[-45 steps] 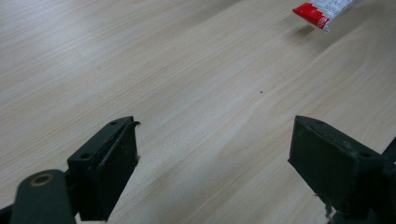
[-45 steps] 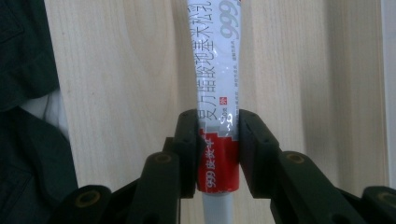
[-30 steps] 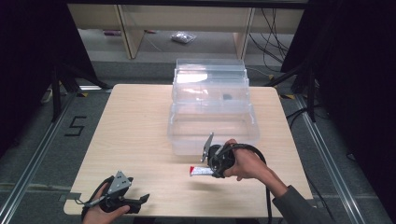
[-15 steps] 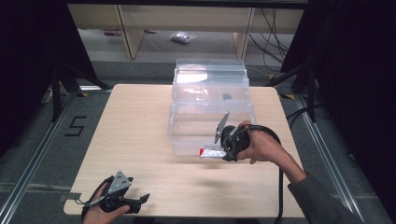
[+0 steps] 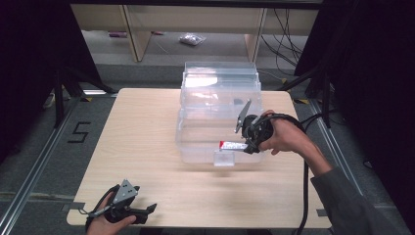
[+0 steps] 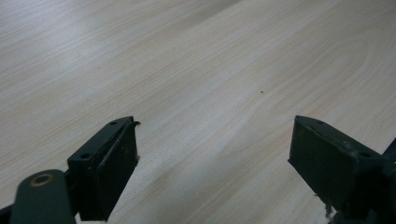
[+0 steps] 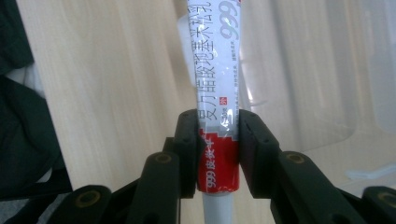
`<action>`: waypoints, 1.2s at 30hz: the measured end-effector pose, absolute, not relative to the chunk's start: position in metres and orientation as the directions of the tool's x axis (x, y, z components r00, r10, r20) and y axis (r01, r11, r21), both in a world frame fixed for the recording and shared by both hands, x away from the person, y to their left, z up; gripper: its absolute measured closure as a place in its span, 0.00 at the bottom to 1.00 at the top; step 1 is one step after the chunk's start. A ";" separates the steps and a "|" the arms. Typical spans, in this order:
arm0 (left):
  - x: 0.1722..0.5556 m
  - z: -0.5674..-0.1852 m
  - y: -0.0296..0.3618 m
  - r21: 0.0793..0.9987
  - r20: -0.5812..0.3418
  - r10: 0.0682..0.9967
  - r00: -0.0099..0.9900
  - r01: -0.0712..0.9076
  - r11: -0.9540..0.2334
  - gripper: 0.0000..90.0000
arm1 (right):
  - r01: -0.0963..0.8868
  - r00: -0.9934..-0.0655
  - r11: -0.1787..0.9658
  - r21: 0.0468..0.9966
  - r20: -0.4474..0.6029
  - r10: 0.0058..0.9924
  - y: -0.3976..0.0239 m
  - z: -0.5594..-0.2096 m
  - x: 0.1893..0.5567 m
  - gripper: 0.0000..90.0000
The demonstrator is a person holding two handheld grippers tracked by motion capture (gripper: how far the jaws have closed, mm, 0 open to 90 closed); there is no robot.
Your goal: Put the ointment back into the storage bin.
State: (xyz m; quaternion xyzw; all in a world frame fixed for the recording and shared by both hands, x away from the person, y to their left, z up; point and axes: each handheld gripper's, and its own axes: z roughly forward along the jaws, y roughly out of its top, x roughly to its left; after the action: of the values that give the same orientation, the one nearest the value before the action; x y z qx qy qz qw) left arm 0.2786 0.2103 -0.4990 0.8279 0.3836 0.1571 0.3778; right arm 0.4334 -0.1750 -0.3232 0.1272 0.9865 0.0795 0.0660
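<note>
Red-and-white ointment tube (image 7: pixel 217 116) pinched firm between the fingers (image 7: pixel 187 149) of the right gripper (image 5: pixel 247 139), held level, pointing left across the near front of the clear plastic drawer unit (image 5: pixel 220 115). Lifted off the light wooden worktop (image 5: pixel 147 122) since a second ago, when lying low near the middle, and carried up and toward the far right, now just in front of the bottom drawer, above its small clear handle (image 5: pixel 224 157). Grip unchanged through the lift, so pickup judged done and transport under way. Drawers apparently all closed, so probably no way in for the tube yet; next step likely either opening one or raising the tube to the top of the unit. Left gripper (image 5: pixel 132 210) parked at the near left corner of the worktop, same place as before, fingers (image 6: pixel 105 172) spread wide over bare wood, holding nothing, free to pull a drawer if needed.
</note>
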 end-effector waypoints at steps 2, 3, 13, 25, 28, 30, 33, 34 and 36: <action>0.278 -0.499 0.210 0.743 -0.025 0.761 0.648 0.522 -0.420 0.17 | 0.253 -0.956 0.953 0.166 -0.111 0.273 -0.178 -0.322 0.438 0.79; 0.279 -0.499 0.210 0.743 -0.026 0.760 0.649 0.521 -0.420 0.17 | 0.235 -0.960 0.957 0.170 -0.113 0.256 -0.180 -0.322 0.441 0.79; 0.279 -0.499 0.210 0.743 -0.025 0.760 0.649 0.521 -0.420 0.17 | 0.267 -0.953 0.949 0.165 -0.104 0.286 -0.188 -0.331 0.464 0.79; 0.279 -0.499 0.210 0.744 -0.023 0.757 0.653 0.518 -0.423 0.17 | 0.298 -0.945 0.937 0.183 -0.082 0.317 -0.204 -0.348 0.492 0.79; 0.278 -0.499 0.210 0.744 -0.028 0.760 0.650 0.521 -0.418 0.17 | 0.308 -0.942 0.935 0.178 -0.080 0.326 -0.207 -0.352 0.497 0.79; 0.279 -0.499 0.210 0.743 -0.026 0.760 0.649 0.521 -0.419 0.17 | 0.309 -0.942 0.934 0.178 -0.080 0.327 -0.209 -0.355 0.499 0.79; 0.279 -0.499 0.210 0.744 -0.027 0.760 0.649 0.521 -0.419 0.17 | 0.314 -0.941 0.933 0.177 -0.076 0.331 -0.211 -0.362 0.503 0.79; 0.279 -0.499 0.210 0.743 -0.026 0.759 0.650 0.521 -0.420 0.17 | 0.333 -0.936 0.926 0.177 -0.059 0.347 -0.211 -0.364 0.503 0.79; 0.279 -0.499 0.210 0.743 -0.026 0.761 0.649 0.522 -0.419 0.17 | 0.307 -0.945 0.933 0.187 -0.057 0.322 -0.212 -0.368 0.506 0.79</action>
State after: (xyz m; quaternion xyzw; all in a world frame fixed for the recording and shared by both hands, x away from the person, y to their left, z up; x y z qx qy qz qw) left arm 0.2787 0.2102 -0.4994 0.8271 0.3875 0.1595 0.3745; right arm 0.5056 -0.2124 -0.3684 0.1602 0.9822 0.0880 0.0434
